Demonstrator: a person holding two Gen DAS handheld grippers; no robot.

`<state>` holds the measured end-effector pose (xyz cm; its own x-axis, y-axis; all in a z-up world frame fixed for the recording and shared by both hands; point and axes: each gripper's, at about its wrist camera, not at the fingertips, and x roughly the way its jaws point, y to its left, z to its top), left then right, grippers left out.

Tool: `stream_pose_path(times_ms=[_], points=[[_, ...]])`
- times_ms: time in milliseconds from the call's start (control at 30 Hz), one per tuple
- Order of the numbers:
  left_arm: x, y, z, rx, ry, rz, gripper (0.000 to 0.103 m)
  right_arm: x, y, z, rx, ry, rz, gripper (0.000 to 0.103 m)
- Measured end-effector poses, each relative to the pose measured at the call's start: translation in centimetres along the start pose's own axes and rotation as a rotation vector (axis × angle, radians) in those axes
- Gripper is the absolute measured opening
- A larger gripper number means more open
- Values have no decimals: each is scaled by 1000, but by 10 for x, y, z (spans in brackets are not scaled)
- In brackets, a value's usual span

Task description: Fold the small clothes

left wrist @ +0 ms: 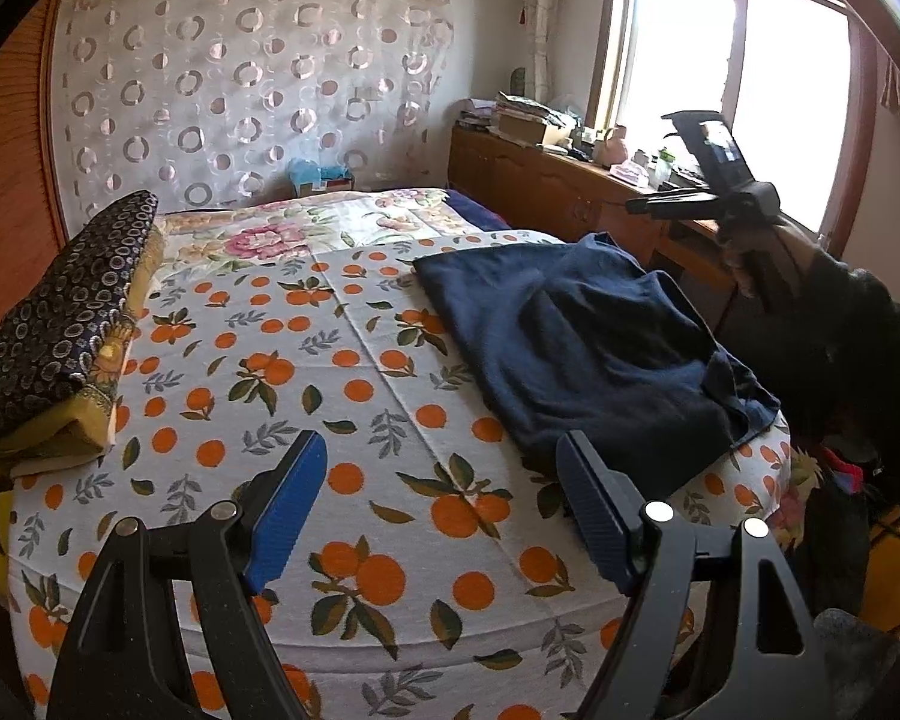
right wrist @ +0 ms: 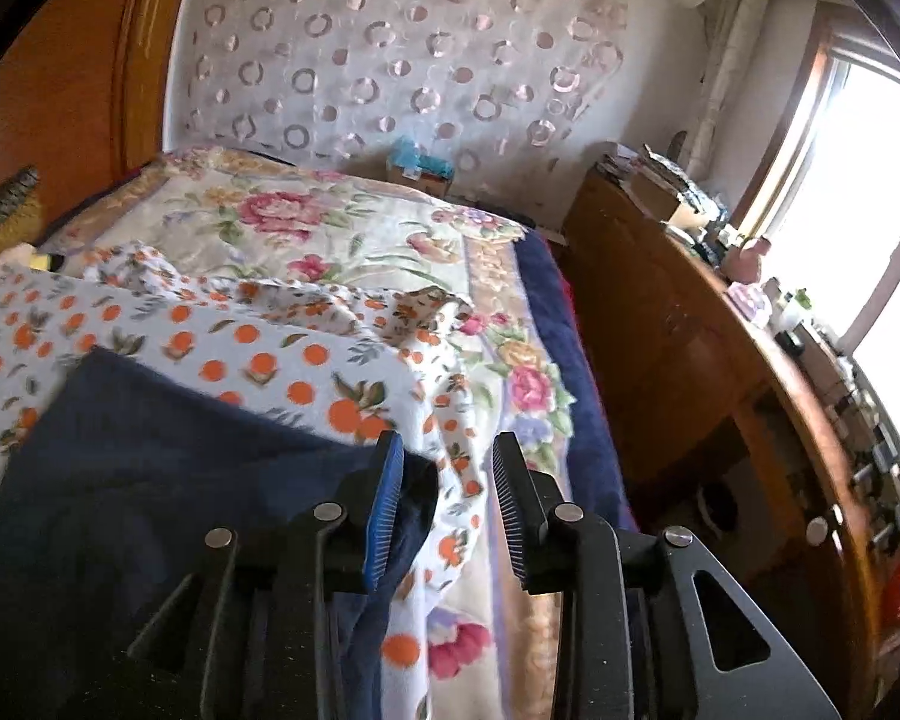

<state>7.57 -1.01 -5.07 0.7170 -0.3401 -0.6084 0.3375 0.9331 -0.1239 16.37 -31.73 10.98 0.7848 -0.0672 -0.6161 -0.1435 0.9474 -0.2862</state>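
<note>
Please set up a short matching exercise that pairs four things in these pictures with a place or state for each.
Things:
1. navy garment
2. dark patterned cushion
3. left gripper
4. wooden sideboard

Places or states:
A. under the window, cluttered on top
B. open above the orange-print sheet, nothing between its jaws
C. lying partly folded on the bed's right side
D. stacked on yellow bedding at the bed's left edge

Pairs: 1-C, 2-D, 3-B, 4-A

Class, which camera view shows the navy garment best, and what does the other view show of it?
The left wrist view: the whole navy garment lies spread on the orange-print sheet, every edge visible. The right wrist view shows only its near part, blurred and cut off.
</note>
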Motion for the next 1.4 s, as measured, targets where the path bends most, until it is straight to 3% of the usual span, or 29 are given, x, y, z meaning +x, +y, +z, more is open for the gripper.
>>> stream_pose_path(times_ms=[267, 533, 833, 1000, 1033, 1067, 1400], points=[[10, -16, 0, 23, 22, -27, 80, -69, 29, -73, -25, -32, 156, 32], [20, -33, -2, 41, 43, -55, 80, -102, 53, -125, -16, -13, 265, 32], [30, -46, -8, 50, 73, -77, 80, -123, 57, -149, -12, 1, 299, 36], [35, -51, -12, 53, 93, -90, 80, -115, 50, -160, -18, 46, 315, 35], [36, -52, -13, 55, 96, -93, 80, -117, 48, -162, -15, 38, 321, 31], [37, -53, -13, 57, 100, -95, 80, -119, 45, -163, -20, 35, 324, 15], [46, -66, -20, 59, 133, -124, 80, -167, -11, -186, 23, -26, 239, 3]])
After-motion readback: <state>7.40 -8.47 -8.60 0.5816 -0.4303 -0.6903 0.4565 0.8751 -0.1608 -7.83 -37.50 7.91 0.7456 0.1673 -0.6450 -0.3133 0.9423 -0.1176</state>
